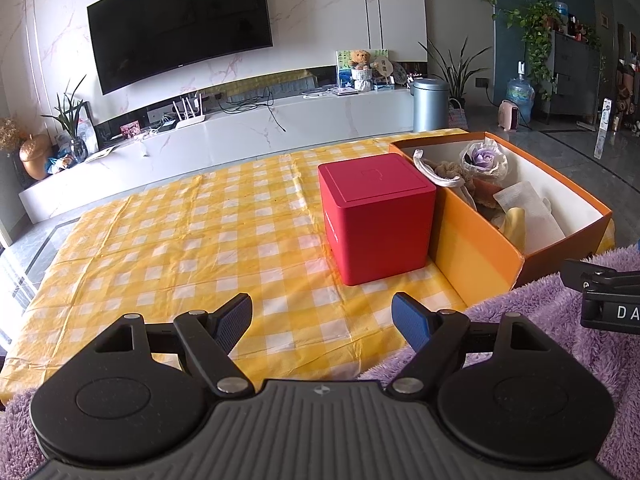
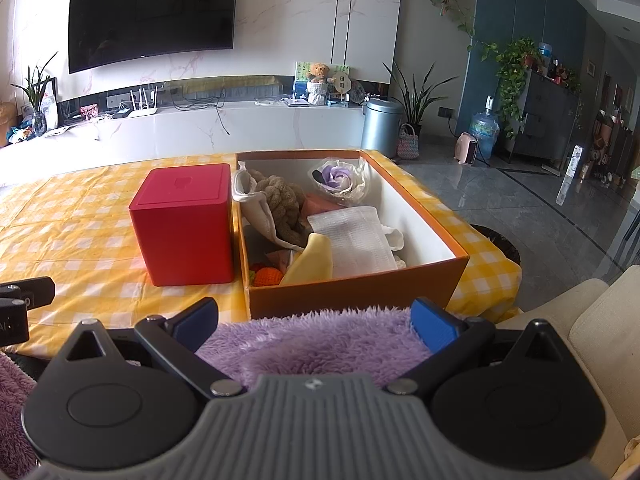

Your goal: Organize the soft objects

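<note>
At the near edge of the table [image 1: 168, 240], under both tools: a fluffy purple blanket [image 2: 320, 344], lying just in front of the orange box [image 2: 352, 292] and spilling off toward the near right corner. Between the fingers of the right gripper [image 2: 316, 320], spread wide, a fold of that purple pile; touching the blue pads or merely lying between them, cannot tell. Left gripper [image 1: 322, 320] likewise wide apart, with nothing held, only yellow-checked tablecloth [image 1: 224, 216] in the gap, its right finger [image 1: 412, 320] just beside the blanket's edge. Inside the orange box, toward the right edge of the table: a knitted brown toy [image 2: 284, 200], a cream drawstring bag [image 2: 256, 212], a purple fabric rose [image 2: 340, 178] in white wrapping, a folded white cloth [image 2: 356, 236], a pale yellow piece [image 2: 316, 260], a small orange knitted item [image 2: 266, 274]. Touching the box's left wall: a closed red cube box [image 2: 186, 224]. Beyond the far edge of the table: a long white TV stand [image 1: 248, 136] and a wall-mounted television [image 1: 180, 20].
</note>
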A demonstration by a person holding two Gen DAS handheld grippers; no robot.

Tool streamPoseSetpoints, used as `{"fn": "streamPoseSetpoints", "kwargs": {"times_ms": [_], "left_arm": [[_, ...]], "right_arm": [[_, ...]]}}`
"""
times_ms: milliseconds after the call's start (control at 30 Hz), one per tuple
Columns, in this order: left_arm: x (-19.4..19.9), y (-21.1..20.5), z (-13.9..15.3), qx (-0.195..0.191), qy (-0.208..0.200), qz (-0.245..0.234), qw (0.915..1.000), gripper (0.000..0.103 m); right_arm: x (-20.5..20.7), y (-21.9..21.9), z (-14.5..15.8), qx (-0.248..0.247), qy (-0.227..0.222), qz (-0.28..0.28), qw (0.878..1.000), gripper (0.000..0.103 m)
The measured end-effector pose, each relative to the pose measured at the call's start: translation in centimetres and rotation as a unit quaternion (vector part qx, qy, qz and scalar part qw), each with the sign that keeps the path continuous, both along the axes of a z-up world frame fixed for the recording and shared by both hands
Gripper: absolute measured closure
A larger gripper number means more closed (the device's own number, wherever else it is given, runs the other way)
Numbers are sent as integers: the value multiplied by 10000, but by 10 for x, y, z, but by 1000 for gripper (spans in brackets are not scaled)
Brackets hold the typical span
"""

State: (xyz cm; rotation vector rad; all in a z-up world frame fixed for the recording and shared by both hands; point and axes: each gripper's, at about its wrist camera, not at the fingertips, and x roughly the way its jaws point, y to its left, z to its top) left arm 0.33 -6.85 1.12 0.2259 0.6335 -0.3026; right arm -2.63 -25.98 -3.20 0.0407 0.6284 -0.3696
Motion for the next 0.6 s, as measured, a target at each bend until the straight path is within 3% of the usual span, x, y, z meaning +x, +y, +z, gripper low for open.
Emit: {"fn": "streamPoseSetpoints", "kwargs": {"times_ms": [600], "left_arm": [[-2,0,0,-6,-1,-15,10000,10]], "right_arm": [[0,0,1,-9,-9,5,10000,3]]}}
